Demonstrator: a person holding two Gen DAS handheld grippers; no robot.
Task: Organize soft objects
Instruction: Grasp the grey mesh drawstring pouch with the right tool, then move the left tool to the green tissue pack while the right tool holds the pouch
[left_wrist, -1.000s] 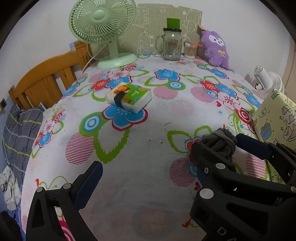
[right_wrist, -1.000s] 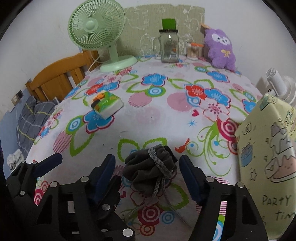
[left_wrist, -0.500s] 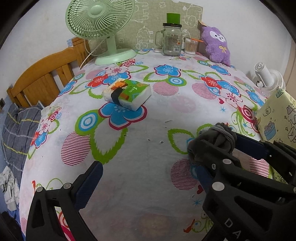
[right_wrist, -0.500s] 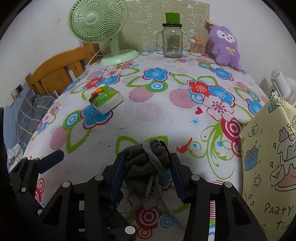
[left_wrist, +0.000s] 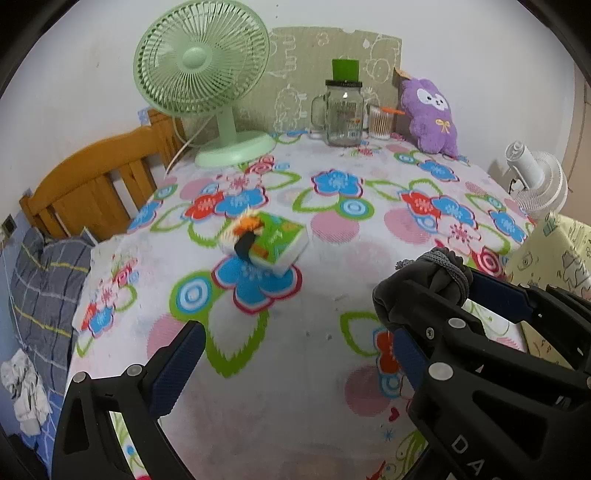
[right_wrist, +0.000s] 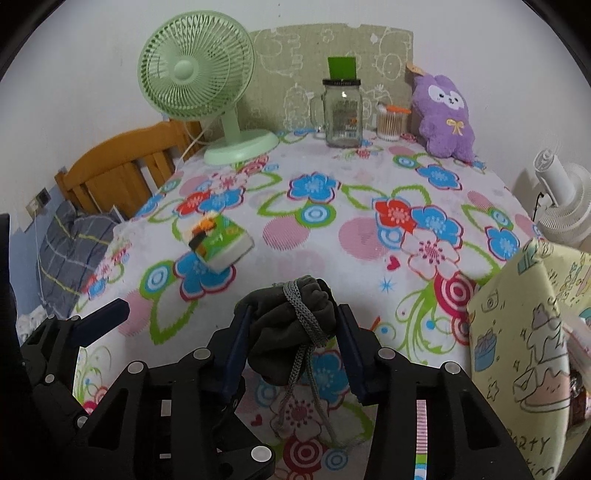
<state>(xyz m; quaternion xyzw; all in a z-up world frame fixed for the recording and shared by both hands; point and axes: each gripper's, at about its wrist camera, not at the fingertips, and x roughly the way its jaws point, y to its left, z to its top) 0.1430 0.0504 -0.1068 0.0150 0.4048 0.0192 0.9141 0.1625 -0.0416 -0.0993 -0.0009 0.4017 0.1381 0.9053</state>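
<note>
Dark grey fabric, a drawstring pouch (right_wrist: 291, 332), sits pinched between the blue pads of the right gripper (right_wrist: 291, 328). Its jaws have just been closing and now press both sides of the pouch, whose cord hangs down over the floral tablecloth (right_wrist: 332, 236). Whether the pouch's underside touches the cloth is hidden by the fingers. The left gripper (left_wrist: 291, 354) points steeply down just left of the right one, jaws wide with nothing between them; its right finger is hidden behind the right gripper. Ahead of both lies a blurred green tissue pack (left_wrist: 273, 242). A yellow gift bag (right_wrist: 532, 354) is cut off at the right.
</note>
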